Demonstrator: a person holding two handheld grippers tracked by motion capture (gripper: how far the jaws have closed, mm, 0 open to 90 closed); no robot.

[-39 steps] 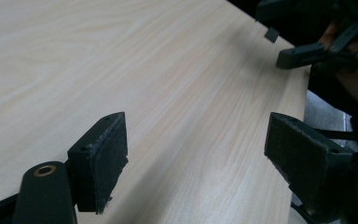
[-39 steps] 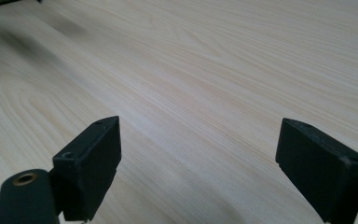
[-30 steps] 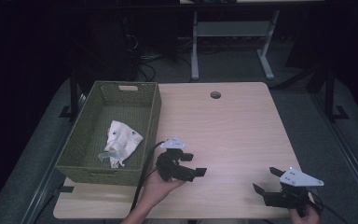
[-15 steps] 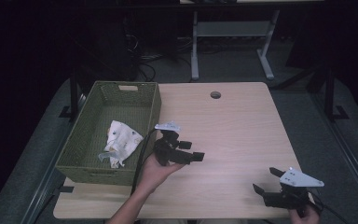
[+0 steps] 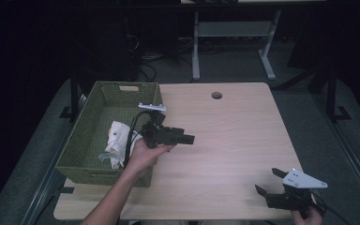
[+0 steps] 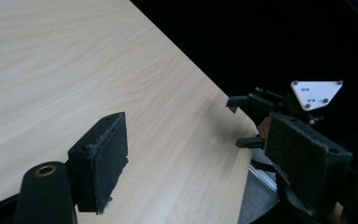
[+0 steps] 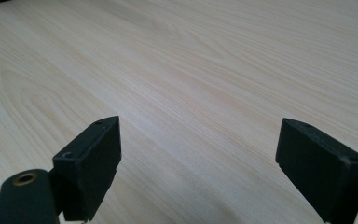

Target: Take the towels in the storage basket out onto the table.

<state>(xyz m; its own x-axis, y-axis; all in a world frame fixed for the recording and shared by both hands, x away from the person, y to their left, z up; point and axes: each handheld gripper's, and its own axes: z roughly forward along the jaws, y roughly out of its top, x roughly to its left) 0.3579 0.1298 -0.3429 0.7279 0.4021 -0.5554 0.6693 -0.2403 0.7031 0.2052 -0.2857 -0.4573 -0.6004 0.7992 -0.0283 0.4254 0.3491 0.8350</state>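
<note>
White cloth [image 5: 117, 143] lies in the green basket [image 5: 82, 140], just beside the left tool [image 5: 180, 138], spread wide, empty.

A green basket [image 5: 86, 140] sits on the wooden table [image 5: 234, 140].

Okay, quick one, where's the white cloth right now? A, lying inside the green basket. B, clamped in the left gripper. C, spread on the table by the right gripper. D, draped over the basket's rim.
A: the high view shows the white cloth lying inside the green basket, while the left gripper is open and empty over the table.
</note>
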